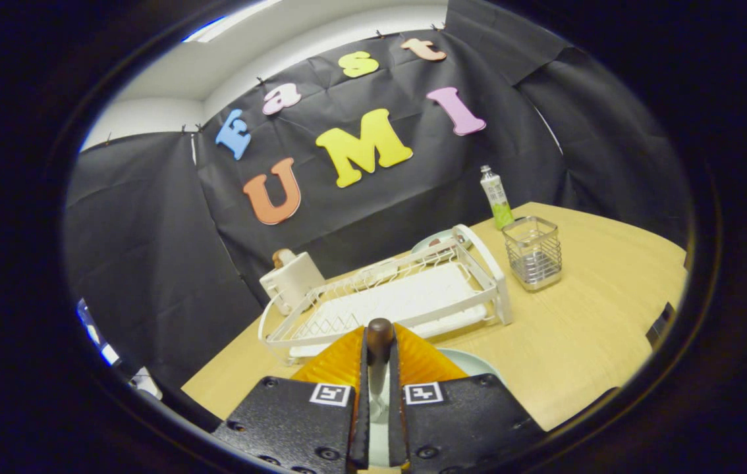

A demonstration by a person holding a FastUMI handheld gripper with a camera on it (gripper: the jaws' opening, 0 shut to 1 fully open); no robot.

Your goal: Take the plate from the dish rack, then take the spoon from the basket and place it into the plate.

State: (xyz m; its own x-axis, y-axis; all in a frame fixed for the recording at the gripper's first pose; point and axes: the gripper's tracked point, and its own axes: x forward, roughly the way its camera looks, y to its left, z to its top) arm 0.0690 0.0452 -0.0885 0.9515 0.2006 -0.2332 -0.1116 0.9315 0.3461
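Wooden bench (584,342), left to right: white dish rack (387,299); wire basket (533,252) toward far edge. Gripper (379,375) pinches spoon (379,336), handle upright between fingers; plate (472,362) directly beneath, near edge.

A pale wooden counter (597,316) carries everything here. A white wire dish rack (393,299) stands on it just ahead of the tool's fingers. To the right of the rack, near it but apart, stands a wire basket (533,253). Beyond the basket, by the booth wall, a small bottle (496,196) stands upright. Behind the rack's far end lies a pale dish (436,240). A cream-coloured container (291,279) sits at the rack's left. A pale plate (472,362) rests on the counter beneath the fingers.
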